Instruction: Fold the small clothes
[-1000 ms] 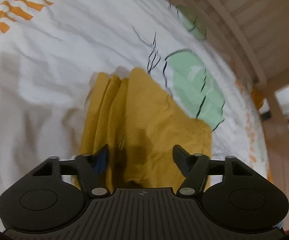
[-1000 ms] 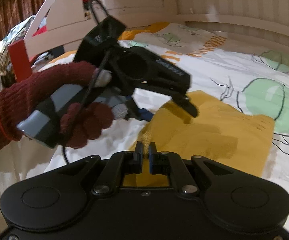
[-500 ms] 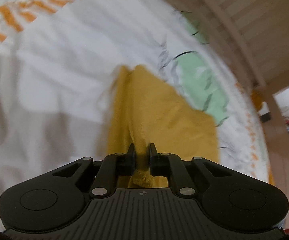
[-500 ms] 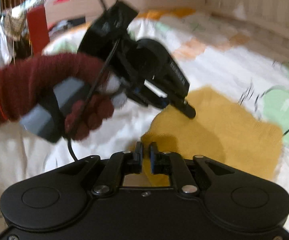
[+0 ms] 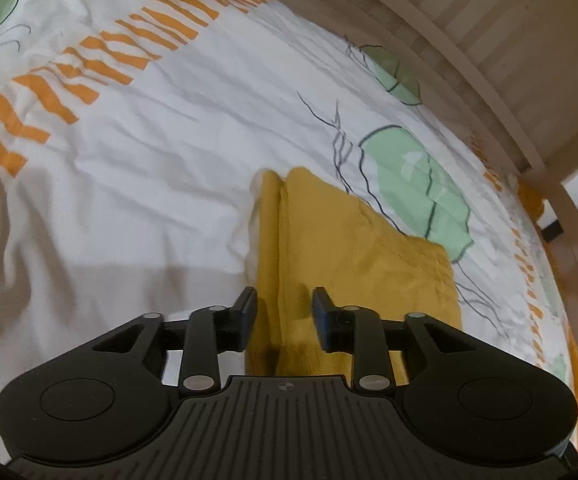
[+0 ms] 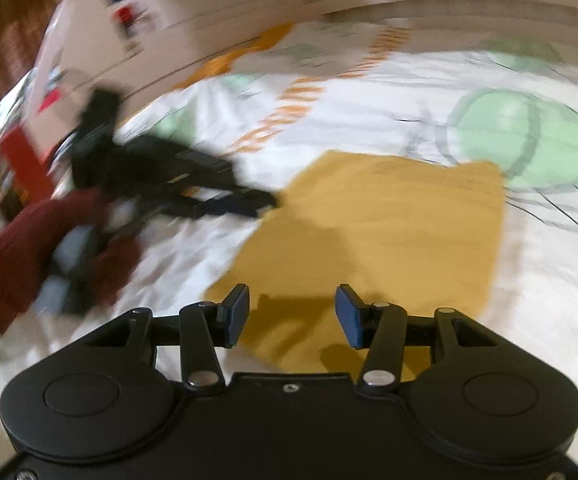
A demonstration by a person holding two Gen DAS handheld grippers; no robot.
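The yellow garment lies folded on the bed, under both sets of fingers, and neither set grips it. The left gripper has its fingers a moderate way apart and opening; a lengthwise fold ridge of the cloth runs up between them, but the pads stand clear of it on either side. In the right wrist view the right gripper has its blue-padded fingers spread wider, also opening, above the near edge of the yellow garment, with only flat cloth and their own shadow in the gap.

From the left wrist view the garment is a long, narrow rectangle whose long axis runs away from the fingers, leaning slightly towards the upper left; its far end shows two stacked layers side by side, and its right side is a straight edge ending at a square corner. From the right wrist view it reads as a broad flat panel, its far corner touching a green printed shape on the bedsheet.

The bedsheet is white, wrinkled, with orange stripes and green blobs outlined in dark lines. At the left of the right wrist view, blurred, a hand in a dark red knitted glove holds the left gripper, its tips at the garment's left edge
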